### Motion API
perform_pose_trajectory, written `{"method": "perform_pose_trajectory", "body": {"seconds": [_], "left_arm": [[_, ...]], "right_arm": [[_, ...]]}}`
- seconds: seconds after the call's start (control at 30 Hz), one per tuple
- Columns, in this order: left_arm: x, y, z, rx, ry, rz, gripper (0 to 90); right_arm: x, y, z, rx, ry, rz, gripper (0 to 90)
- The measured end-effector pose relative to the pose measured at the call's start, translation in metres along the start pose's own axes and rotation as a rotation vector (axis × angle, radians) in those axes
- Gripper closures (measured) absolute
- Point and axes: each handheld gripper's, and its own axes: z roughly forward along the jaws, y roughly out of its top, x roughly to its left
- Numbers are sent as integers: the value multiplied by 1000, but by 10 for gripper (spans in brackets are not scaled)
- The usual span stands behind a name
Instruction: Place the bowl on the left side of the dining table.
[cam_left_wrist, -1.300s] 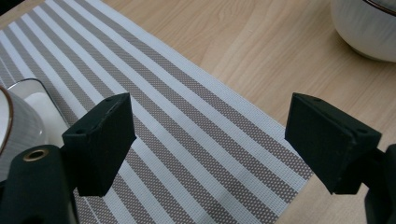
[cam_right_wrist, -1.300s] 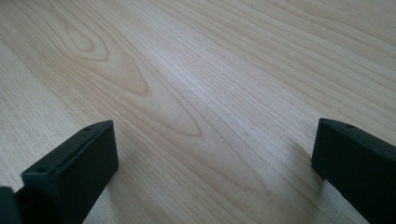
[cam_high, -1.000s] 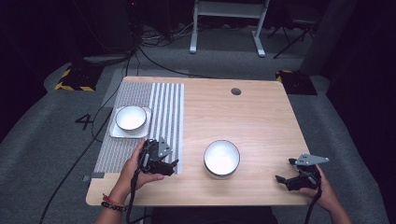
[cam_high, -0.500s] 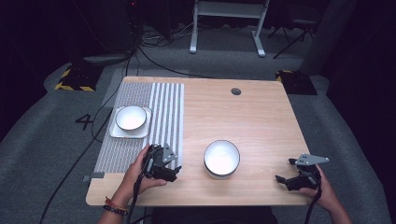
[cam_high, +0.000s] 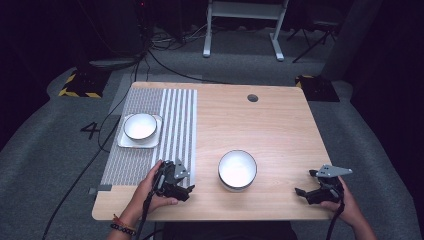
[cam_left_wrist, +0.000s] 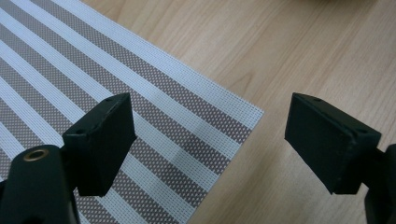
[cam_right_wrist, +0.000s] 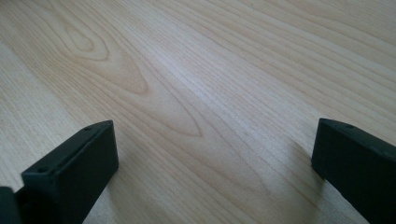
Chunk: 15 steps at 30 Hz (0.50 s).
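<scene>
Nearer the table edge, left claw (cam_high: 183, 188) (right claw (cam_high: 306, 186) too) gapes empty.

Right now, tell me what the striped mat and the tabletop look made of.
Striped mat: seems a woven mesh, plastic or fabric; tiny open-weave dots show in its grey and white bands, matte. Tabletop: looks like light wood or wood veneer, smooth, with grain lines and a soft sheen.

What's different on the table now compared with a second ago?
The left claw, open and empty, drew back toward the table's near edge, off the grey-and-white striped placemat's corner. The right claw, both white bowls and the white square plate stayed put.
</scene>
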Motion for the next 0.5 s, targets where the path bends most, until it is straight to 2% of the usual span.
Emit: {"method": "perform_pose_trajectory", "body": {"seconds": [0.03, 0.1, 0.23, 0.27, 0.3, 0.4, 0.47, 0.5], "left_arm": [[-1, -2, 1, 20, -13, 4, 161], [-3, -4, 3, 9, -8, -10, 161], [-6, -8, 3, 13, -15, -14, 161], [-6, -9, 3, 13, -6, -6, 161], [-7, -11, 4, 15, -23, -18, 161], [-9, -15, 3, 29, -34, -38, 161], [-9, -15, 4, 17, -43, -29, 161], [-11, -17, 4, 28, -38, -29, 161]], "right_arm": [[0, 0, 0, 0, 0, 1, 6], [0, 0, 0, 0, 0, 0, 6], [0, 0, 0, 0, 0, 0, 6], [0, 0, 0, 0, 0, 0, 6], [0, 0, 0, 0, 0, 0, 6], [0, 0, 0, 0, 0, -2, 6], [0, 0, 0, 0, 0, 1, 6], [0, 0, 0, 0, 0, 0, 6]]}}
